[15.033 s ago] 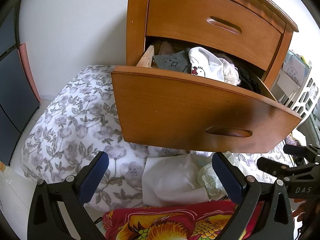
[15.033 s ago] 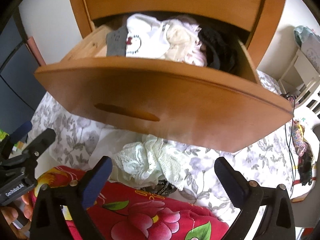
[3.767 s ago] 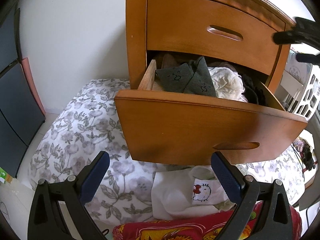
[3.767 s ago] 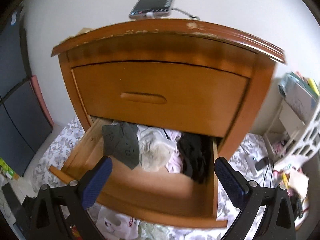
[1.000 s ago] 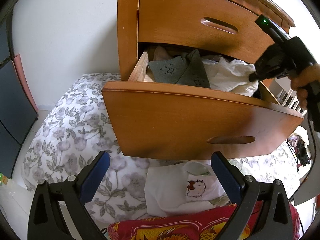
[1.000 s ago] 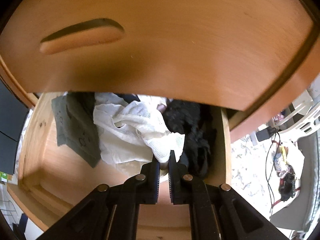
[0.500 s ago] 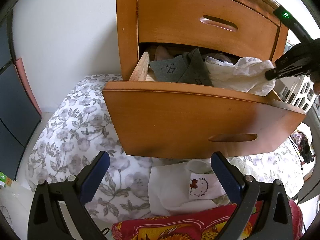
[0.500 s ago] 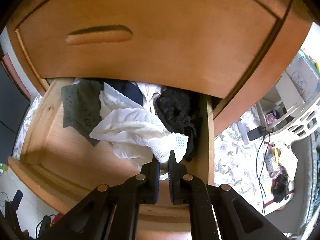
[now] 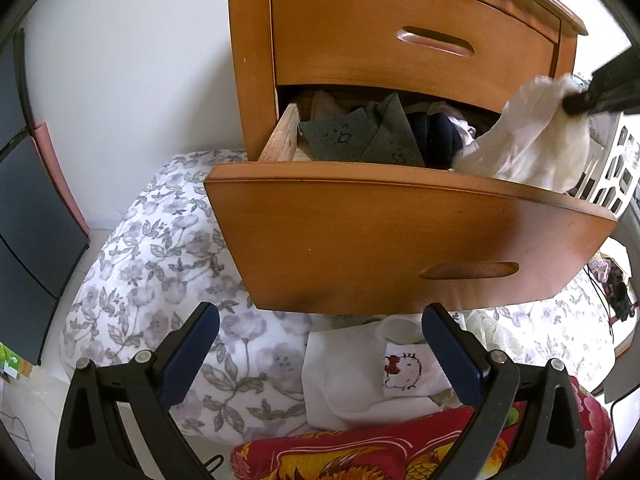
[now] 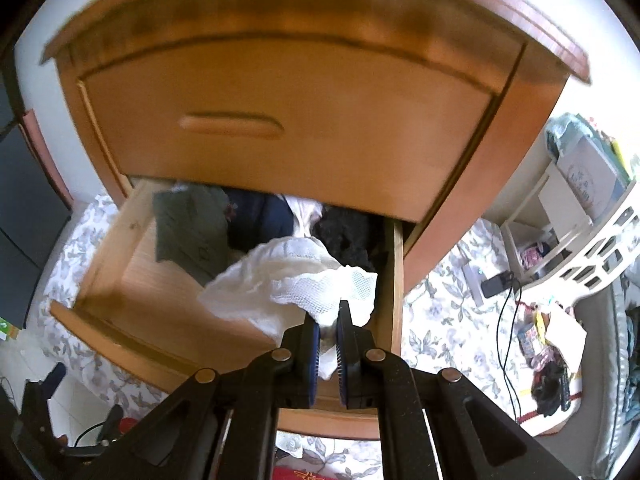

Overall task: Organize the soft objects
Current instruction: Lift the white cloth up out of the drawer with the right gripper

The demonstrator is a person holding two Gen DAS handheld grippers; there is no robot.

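Note:
My right gripper is shut on a white lace garment and holds it above the open lower drawer of the wooden nightstand. From the left wrist view that white garment hangs over the drawer's right end, pinched by the right gripper. Grey socks, a navy item and black clothing lie in the drawer. My left gripper stands open low in front of the drawer, over a white piece with a cartoon face on the bed.
A floral quilt covers the bed under the drawer, with a red patterned blanket at the near edge. The upper drawer is closed. At the right stand a white plastic shelf, cables and clutter on the floor.
The right gripper has risen and pulled back, drawing the white lace garment up out of the drawer and to the right. The left gripper has stayed where it was.

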